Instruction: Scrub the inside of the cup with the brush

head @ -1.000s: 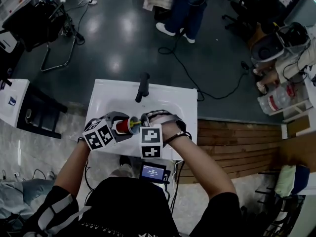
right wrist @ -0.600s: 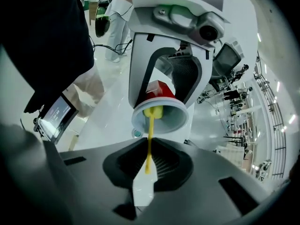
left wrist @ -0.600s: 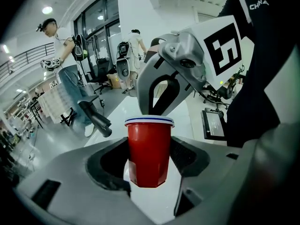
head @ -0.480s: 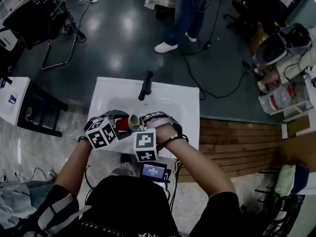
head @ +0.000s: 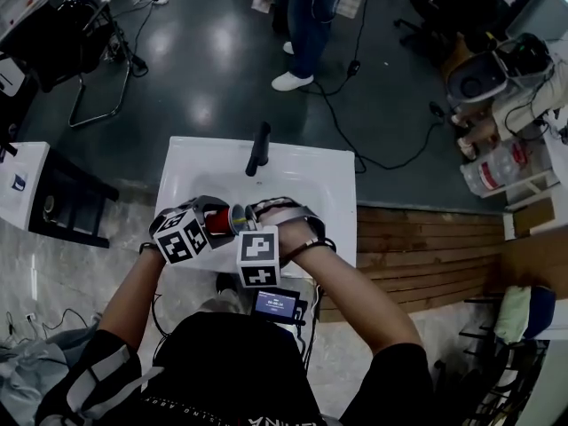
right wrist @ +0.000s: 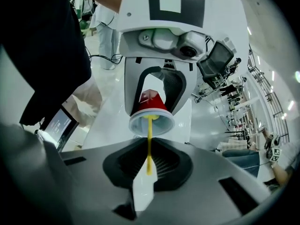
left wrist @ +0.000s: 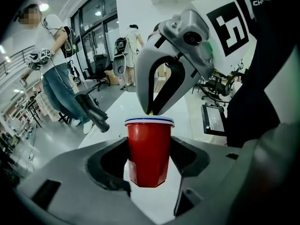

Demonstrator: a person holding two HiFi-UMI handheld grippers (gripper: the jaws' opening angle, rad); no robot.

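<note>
A red cup (left wrist: 148,150) with a white rim sits between the jaws of my left gripper (left wrist: 149,154), which is shut on its sides. In the head view the cup (head: 219,224) is held over the near part of the white sink (head: 330,185), its mouth turned towards my right gripper (head: 251,216). My right gripper (right wrist: 149,167) is shut on the thin yellow handle of the brush (right wrist: 149,146). The handle runs straight into the cup's white inside (right wrist: 159,125). The brush head is hidden in the cup.
A black faucet (head: 258,149) stands at the back of the sink. A small screen (head: 276,303) is at the sink's near edge. A person (head: 306,25) stands on the dark floor beyond, among cables. A wooden floor strip (head: 426,256) lies to the right.
My right gripper has shifted a little left towards the cup, and the yellow handle seen between the grippers before is now hidden in the head view. The person behind has walked left.
</note>
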